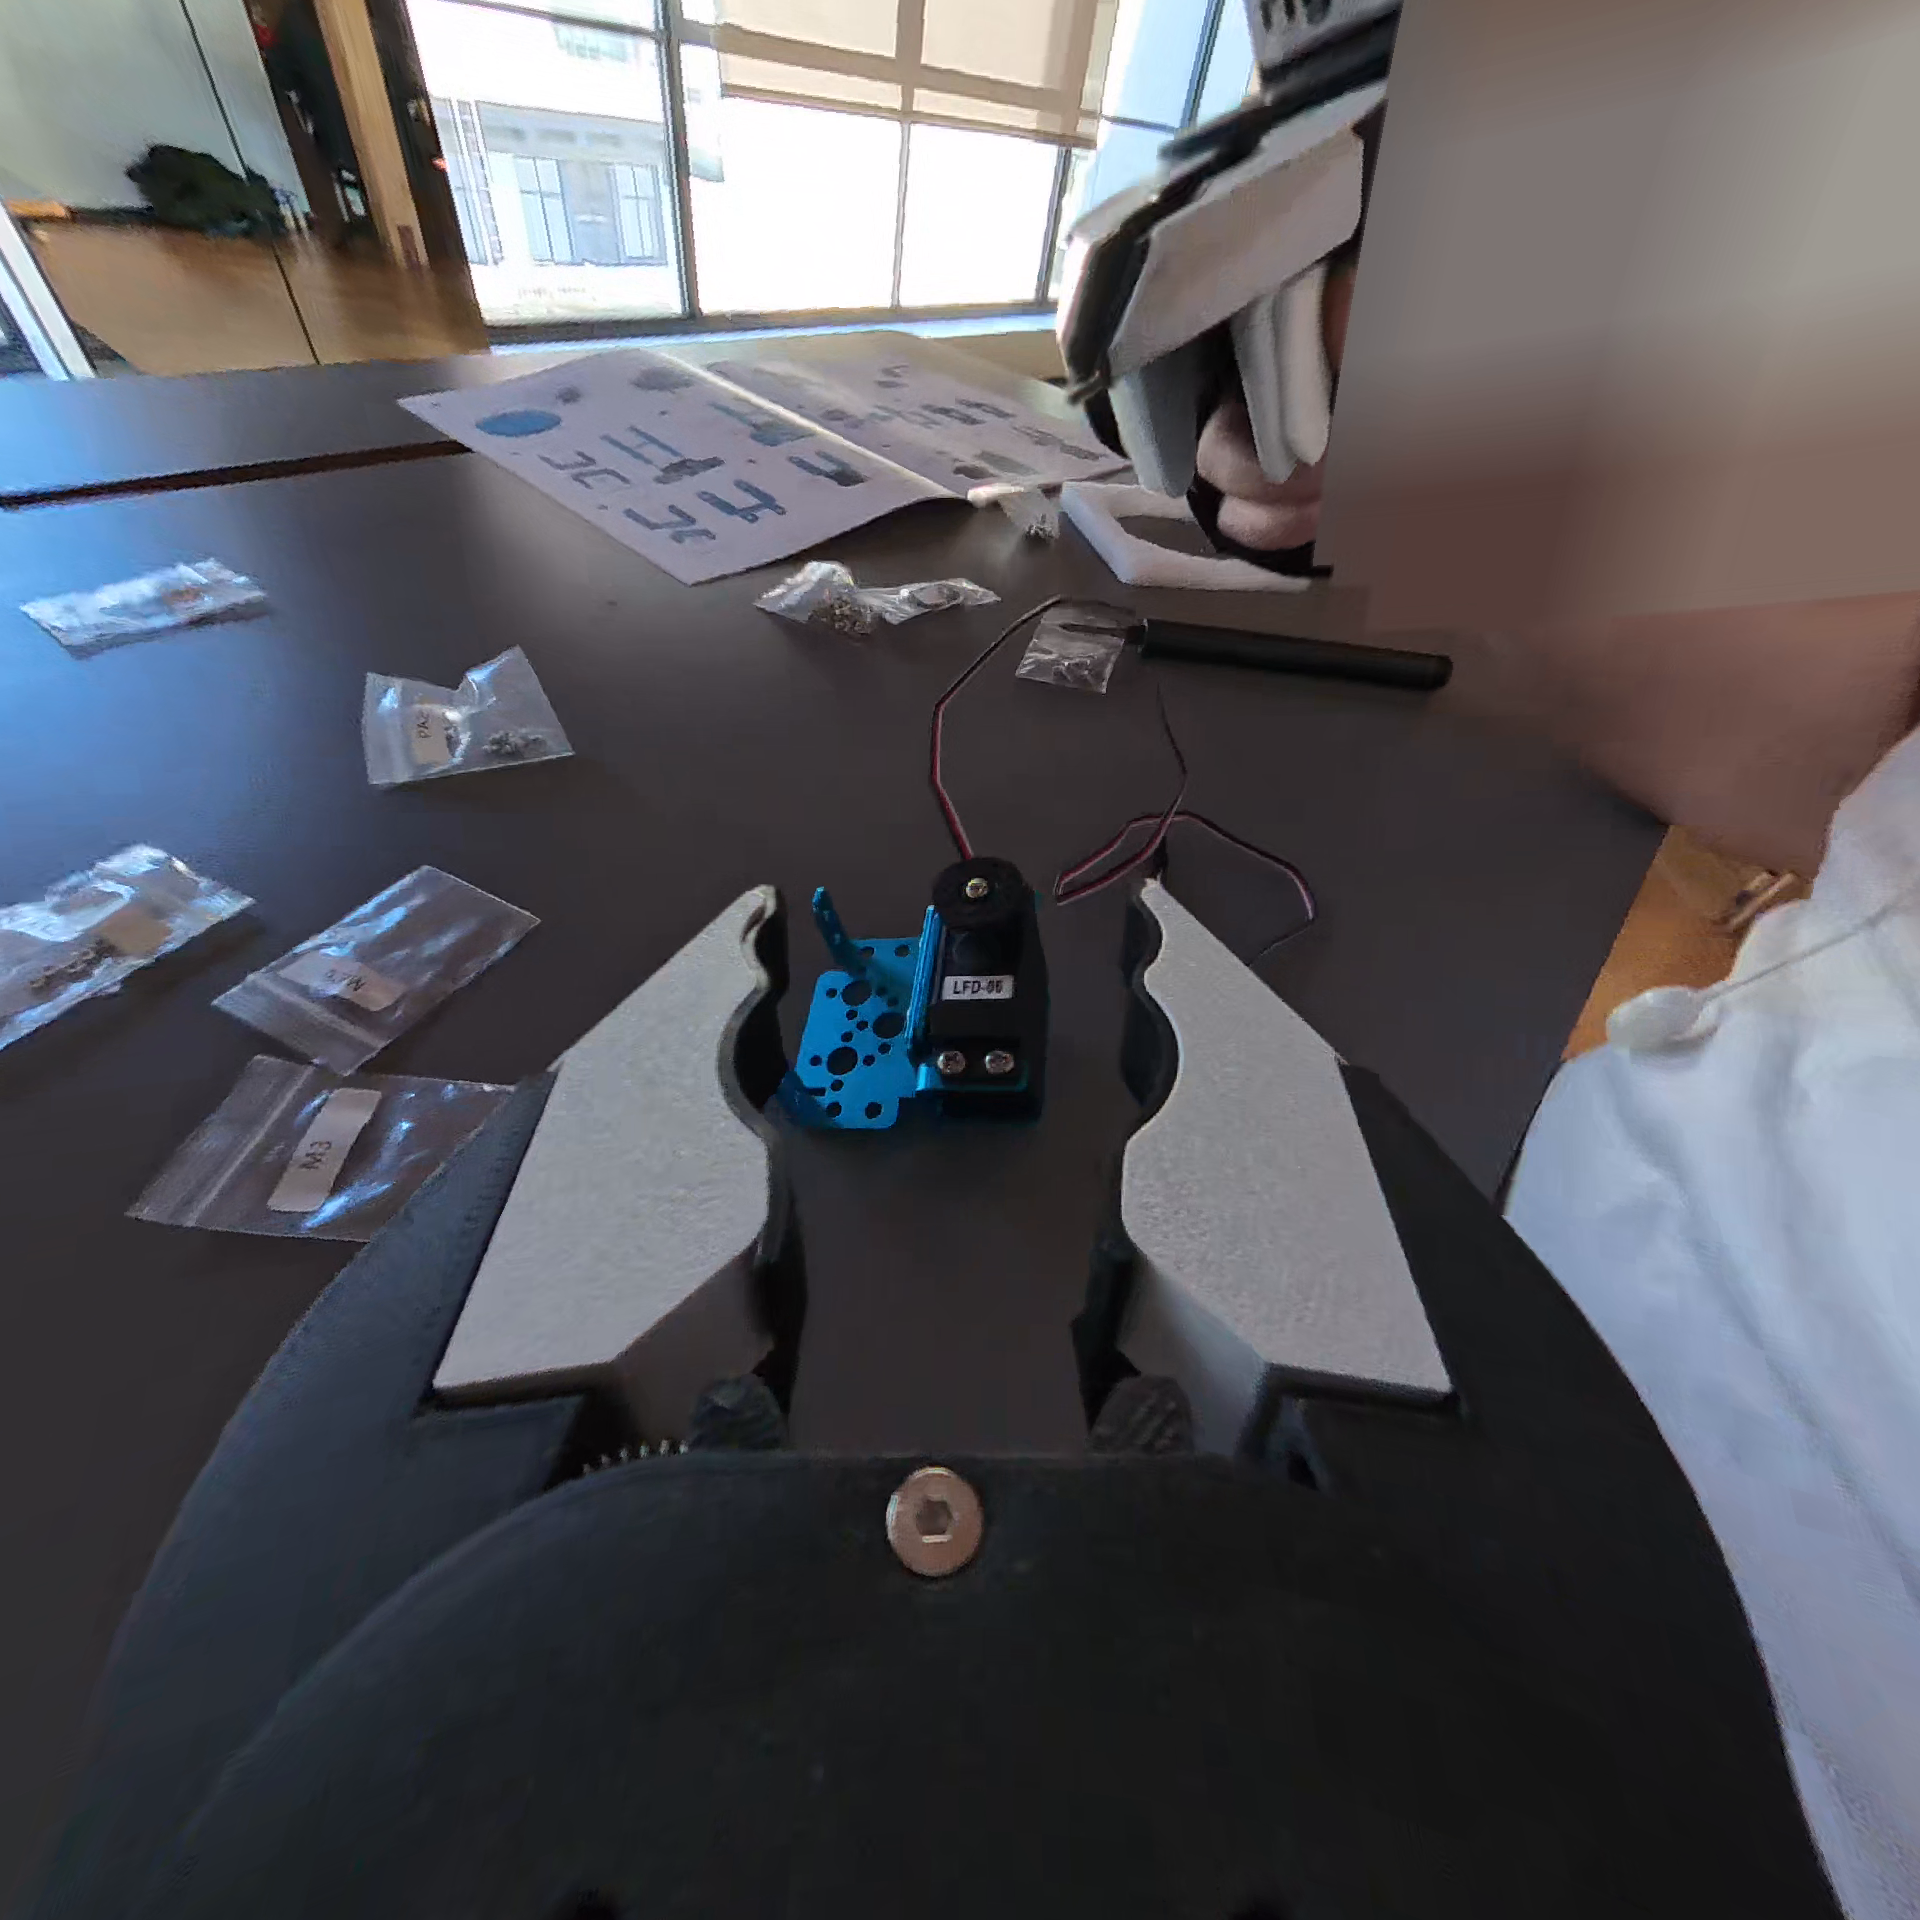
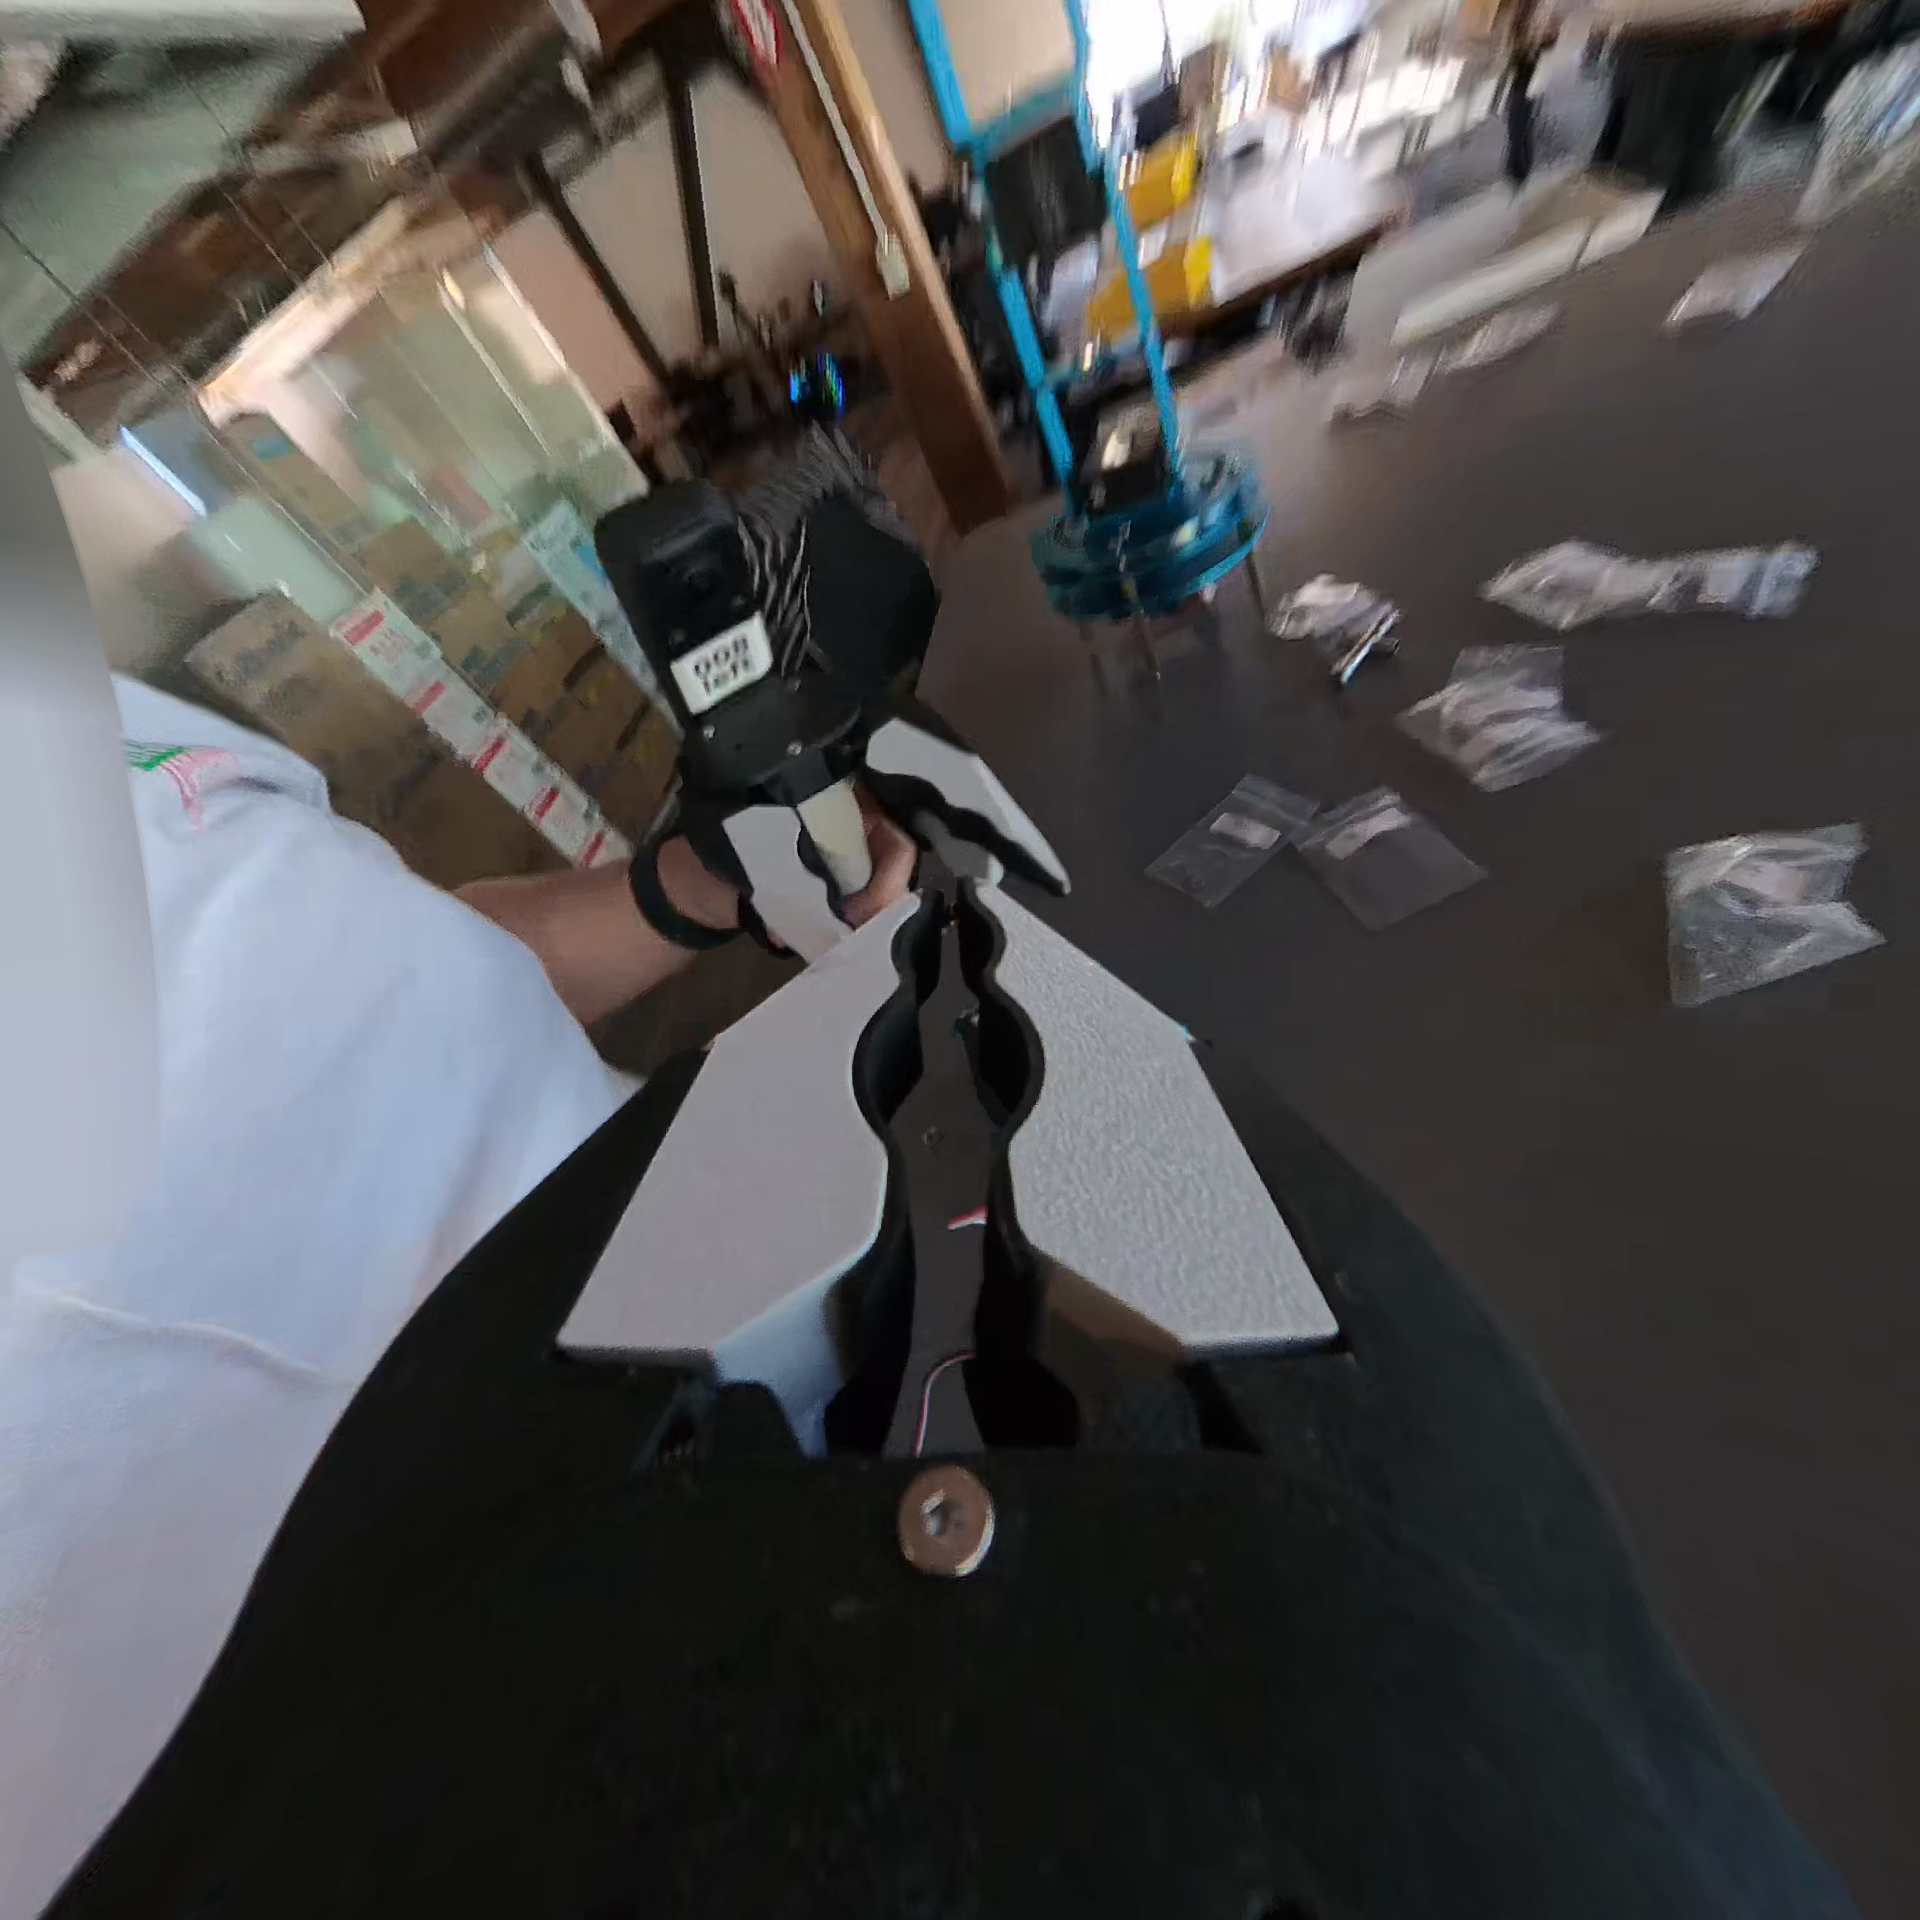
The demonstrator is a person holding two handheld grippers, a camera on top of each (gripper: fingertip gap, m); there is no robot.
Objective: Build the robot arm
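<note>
My left gripper (image 1: 951,920) is open, low over the dark table (image 1: 727,790). Between its fingers stands a black servo (image 1: 982,997) screwed to a blue perforated metal bracket (image 1: 852,1049); neither finger touches it. The servo's red and black wires (image 1: 1039,707) loop away behind it. My right gripper (image 2: 940,904) is shut, with nothing visible between its tips. It is raised above the table's far right in the left wrist view (image 1: 1153,457). The left gripper (image 2: 831,831), held by a hand, shows just beyond its tips.
A black screwdriver (image 1: 1288,655), white foam piece (image 1: 1143,530) and open instruction booklet (image 1: 727,447) lie beyond the servo. Several clear bags of small hardware (image 1: 457,717) lie to the left. A blue round assembly with upright posts (image 2: 1143,551) stands farther off. A person in white (image 1: 1714,1247) is at right. About 10 cm separates my left fingertips from my right.
</note>
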